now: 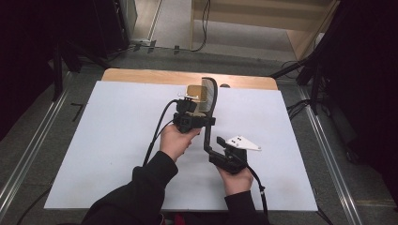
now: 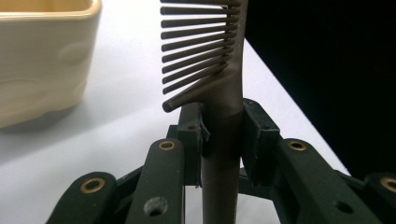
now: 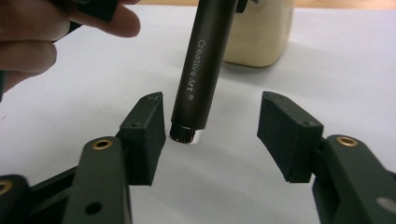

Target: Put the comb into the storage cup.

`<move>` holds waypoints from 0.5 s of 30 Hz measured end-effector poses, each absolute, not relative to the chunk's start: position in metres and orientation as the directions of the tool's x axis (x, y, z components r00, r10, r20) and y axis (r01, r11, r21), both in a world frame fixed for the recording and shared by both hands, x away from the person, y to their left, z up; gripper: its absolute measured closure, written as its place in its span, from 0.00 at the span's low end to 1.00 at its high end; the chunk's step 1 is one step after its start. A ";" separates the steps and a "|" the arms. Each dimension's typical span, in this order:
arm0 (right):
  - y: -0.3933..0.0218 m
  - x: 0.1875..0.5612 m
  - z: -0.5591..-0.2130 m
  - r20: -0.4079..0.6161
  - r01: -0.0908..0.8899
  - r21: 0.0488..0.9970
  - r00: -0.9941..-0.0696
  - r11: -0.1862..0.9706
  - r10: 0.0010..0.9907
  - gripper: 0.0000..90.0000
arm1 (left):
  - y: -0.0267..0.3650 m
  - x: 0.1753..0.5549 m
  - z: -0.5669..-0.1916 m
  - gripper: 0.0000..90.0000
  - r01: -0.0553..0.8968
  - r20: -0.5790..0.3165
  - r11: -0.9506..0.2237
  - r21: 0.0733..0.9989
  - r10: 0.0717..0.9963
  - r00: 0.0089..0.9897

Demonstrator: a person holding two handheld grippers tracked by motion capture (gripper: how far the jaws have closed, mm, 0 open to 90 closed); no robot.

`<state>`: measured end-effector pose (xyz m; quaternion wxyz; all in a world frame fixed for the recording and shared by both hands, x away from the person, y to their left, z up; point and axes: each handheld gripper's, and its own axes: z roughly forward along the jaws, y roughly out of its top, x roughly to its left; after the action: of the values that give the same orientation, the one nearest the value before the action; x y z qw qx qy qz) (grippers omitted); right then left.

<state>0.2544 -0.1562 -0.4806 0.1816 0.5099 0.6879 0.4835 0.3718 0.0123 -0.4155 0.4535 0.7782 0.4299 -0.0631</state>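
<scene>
Left gripper (image 2: pixel 223 135) clamps dark wide-tooth plastic comb (image 2: pixel 212 56) by its handle (upright); right gripper (image 3: pixel 211 128) gapes wide around handle end, near cream rectangular container (image 2: pixel 42 56).

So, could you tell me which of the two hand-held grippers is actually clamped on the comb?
The left hand-held gripper: its jaws are shut on the comb just below the teeth. The right hand-held gripper is open, its jaws either side of the handle's end.
</scene>
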 end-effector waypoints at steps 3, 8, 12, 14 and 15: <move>-0.154 0.257 -0.483 0.250 0.534 0.845 -0.434 0.024 0.866 0.40 | 0.016 0.372 -0.415 0.81 0.719 -0.475 -0.229 0.656 0.615 0.630; -0.151 0.261 -0.485 0.256 0.561 0.827 -0.453 0.049 0.854 0.38 | 0.023 0.373 -0.413 0.81 0.703 -0.451 -0.243 0.668 0.620 0.642; -0.149 0.261 -0.486 0.262 0.573 0.817 -0.472 0.067 0.842 0.35 | 0.028 0.373 -0.414 0.81 0.700 -0.446 -0.247 0.670 0.620 0.646; -0.148 0.261 -0.487 0.270 0.580 0.811 -0.486 0.075 0.831 0.33 | 0.031 0.372 -0.414 0.81 0.697 -0.437 -0.253 0.671 0.624 0.648; -0.147 0.262 -0.487 0.282 0.584 0.808 -0.497 0.076 0.821 0.31 | 0.032 0.372 -0.414 0.81 0.696 -0.436 -0.254 0.672 0.624 0.649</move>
<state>0.2618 -0.1467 -0.4875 0.1243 0.4860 0.7228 0.4753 0.3722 0.0324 -0.4143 0.4461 0.7908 0.4171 -0.0404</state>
